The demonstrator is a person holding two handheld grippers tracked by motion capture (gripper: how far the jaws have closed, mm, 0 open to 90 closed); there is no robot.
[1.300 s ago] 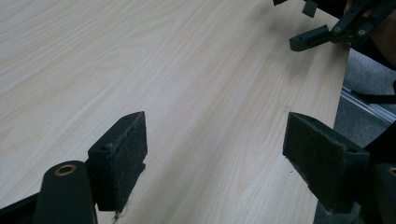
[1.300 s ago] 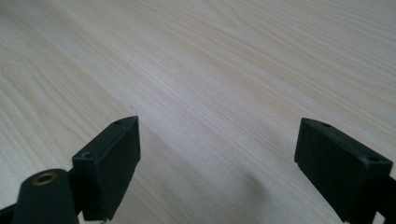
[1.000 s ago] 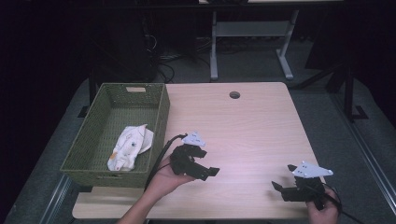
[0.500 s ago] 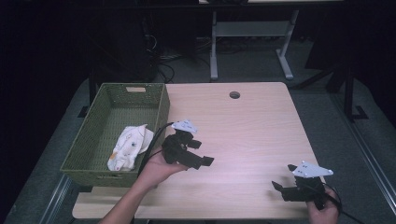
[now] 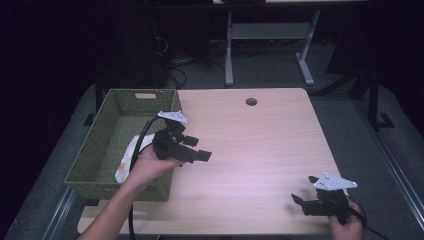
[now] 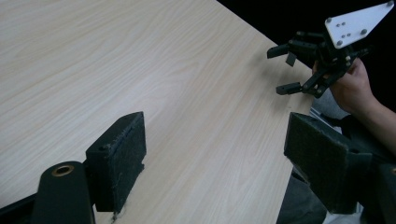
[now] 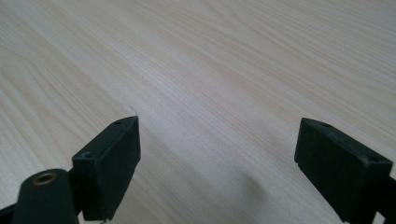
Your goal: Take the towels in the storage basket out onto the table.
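High view: left claw (image 5: 192,150) gaping beside basket (image 5: 100,165); right claw (image 5: 305,202) wide apart too.
Cloth (image 5: 131,155) looks soft, light; pinch a raised fold.

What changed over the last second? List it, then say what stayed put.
The left gripper lifted and travelled away from the person toward the green basket, so the hand now hangs over its near right corner, jaws open and empty. Nothing was grasped or released. The right gripper stayed open at the table's near right corner; the white cloth stayed in the basket.
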